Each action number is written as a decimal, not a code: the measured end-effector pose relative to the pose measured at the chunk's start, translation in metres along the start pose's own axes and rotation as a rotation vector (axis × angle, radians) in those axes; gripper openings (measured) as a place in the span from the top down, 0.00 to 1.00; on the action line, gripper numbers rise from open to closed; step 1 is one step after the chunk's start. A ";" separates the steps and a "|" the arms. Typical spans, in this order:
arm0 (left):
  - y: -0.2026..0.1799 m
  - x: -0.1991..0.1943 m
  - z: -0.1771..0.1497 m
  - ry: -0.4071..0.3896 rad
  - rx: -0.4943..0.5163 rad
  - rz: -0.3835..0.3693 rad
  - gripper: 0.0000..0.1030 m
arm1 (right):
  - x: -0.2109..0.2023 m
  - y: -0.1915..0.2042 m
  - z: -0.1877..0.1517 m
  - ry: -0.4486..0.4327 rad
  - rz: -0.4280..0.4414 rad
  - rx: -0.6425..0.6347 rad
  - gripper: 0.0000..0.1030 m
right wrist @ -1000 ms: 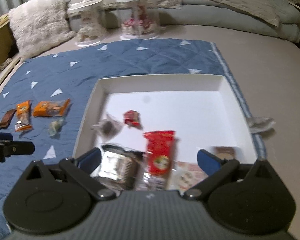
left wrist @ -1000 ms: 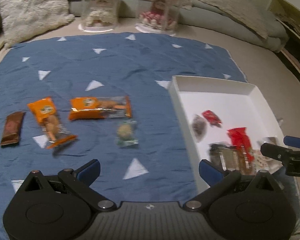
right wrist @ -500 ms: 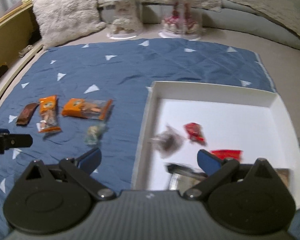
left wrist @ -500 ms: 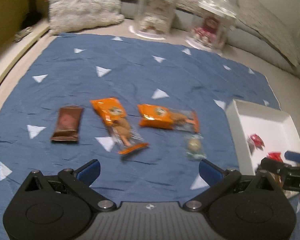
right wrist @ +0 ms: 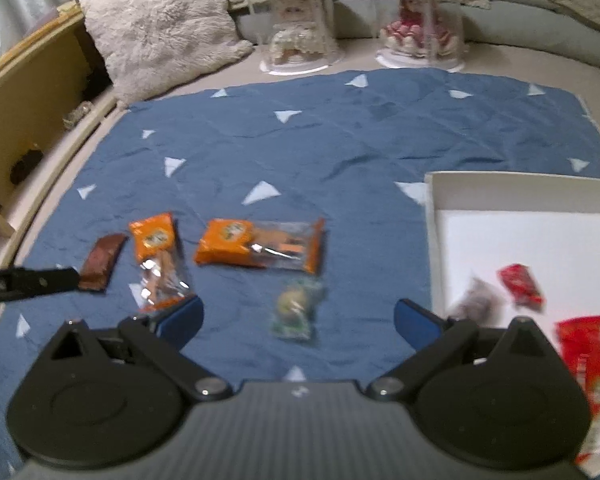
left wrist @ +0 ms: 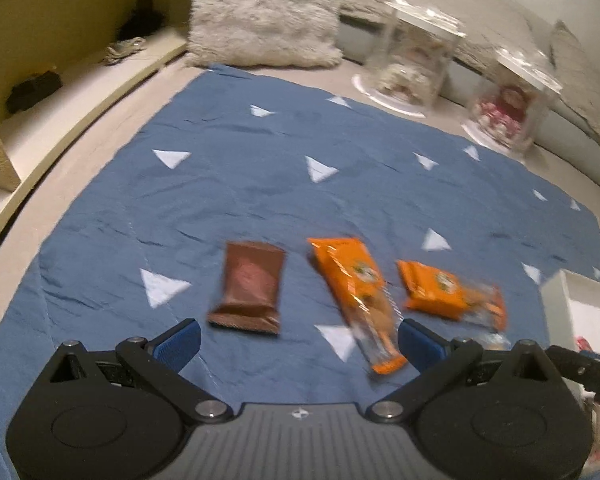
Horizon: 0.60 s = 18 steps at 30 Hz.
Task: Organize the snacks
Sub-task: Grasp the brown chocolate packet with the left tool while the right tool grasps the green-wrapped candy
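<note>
Broadly, the blue quilted mat with white triangles (right wrist: 340,148) lies bare across its far half; the white shallow cardboard tray (right wrist: 434,216) sits at its right edge. Both grippers gape wide with nothing between their jaws, the right one's having just eased inward a little. The left gripper (left wrist: 298,340) hovers just short of the brown foil bar (left wrist: 250,288) and a long orange packet (left wrist: 356,292). The right gripper (right wrist: 298,320) frames the small green-wrapped sweet (right wrist: 296,310), beyond it a second orange packet (right wrist: 260,246).
</note>
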<state>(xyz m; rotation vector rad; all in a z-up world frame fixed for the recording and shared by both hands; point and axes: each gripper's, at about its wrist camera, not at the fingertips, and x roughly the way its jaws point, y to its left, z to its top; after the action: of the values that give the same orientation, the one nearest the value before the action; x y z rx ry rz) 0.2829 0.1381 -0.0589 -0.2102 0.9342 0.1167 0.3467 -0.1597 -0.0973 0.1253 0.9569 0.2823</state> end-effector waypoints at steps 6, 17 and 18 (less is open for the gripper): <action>0.015 0.022 0.011 -0.028 -0.022 0.023 0.00 | 0.039 -0.001 0.014 0.067 0.053 0.107 0.28; 0.018 0.080 0.017 0.078 0.029 0.124 0.14 | 0.090 -0.010 0.013 0.158 0.013 0.124 0.49; 0.017 0.083 0.018 0.082 0.032 0.126 0.15 | 0.092 -0.011 0.013 0.161 0.022 0.134 0.50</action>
<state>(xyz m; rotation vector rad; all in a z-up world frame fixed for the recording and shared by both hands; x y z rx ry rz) 0.3424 0.1598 -0.1181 -0.1266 1.0307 0.2108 0.4094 -0.1429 -0.1652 0.2390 1.1352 0.2513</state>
